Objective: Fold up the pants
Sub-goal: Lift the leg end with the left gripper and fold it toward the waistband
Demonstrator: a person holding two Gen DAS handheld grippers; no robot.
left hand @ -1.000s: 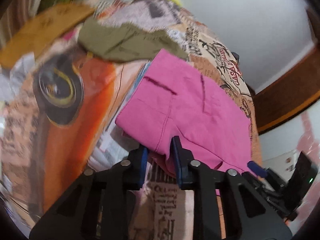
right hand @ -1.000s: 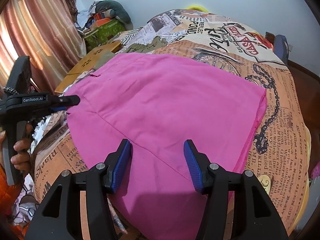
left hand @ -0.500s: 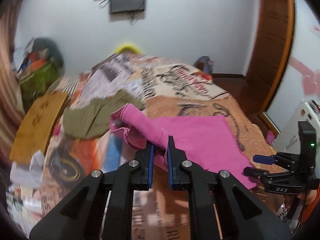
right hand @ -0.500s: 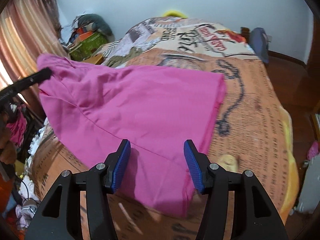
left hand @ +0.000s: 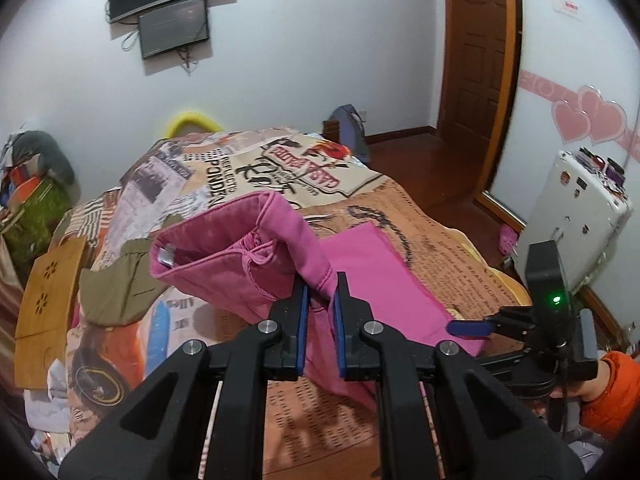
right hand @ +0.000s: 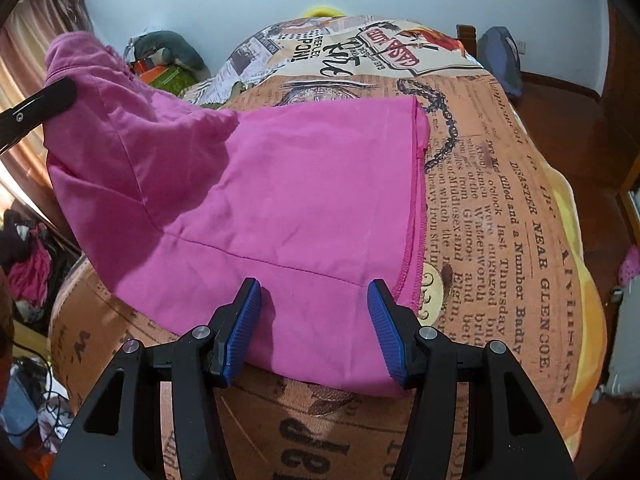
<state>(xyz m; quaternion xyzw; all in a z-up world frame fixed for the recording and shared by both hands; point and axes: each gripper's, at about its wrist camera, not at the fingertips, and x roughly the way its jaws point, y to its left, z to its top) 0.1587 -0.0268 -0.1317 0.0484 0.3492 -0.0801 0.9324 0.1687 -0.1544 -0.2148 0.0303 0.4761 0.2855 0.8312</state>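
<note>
Matt pink cloth pants [right hand: 288,192]

Left gripper [left hand: 320,312] and right gripper [right hand: 314,320]: matte black angular frames with triangular cut-outs, silver round screws at the pivots, and ribbed blue pads [right hand: 384,328] lining the fingers. A green indicator light [left hand: 556,300] glows on the right unit's black housing. The hand [left hand: 576,394] bearing it emerges from an orange quilted sleeve [left hand: 612,392].
</note>
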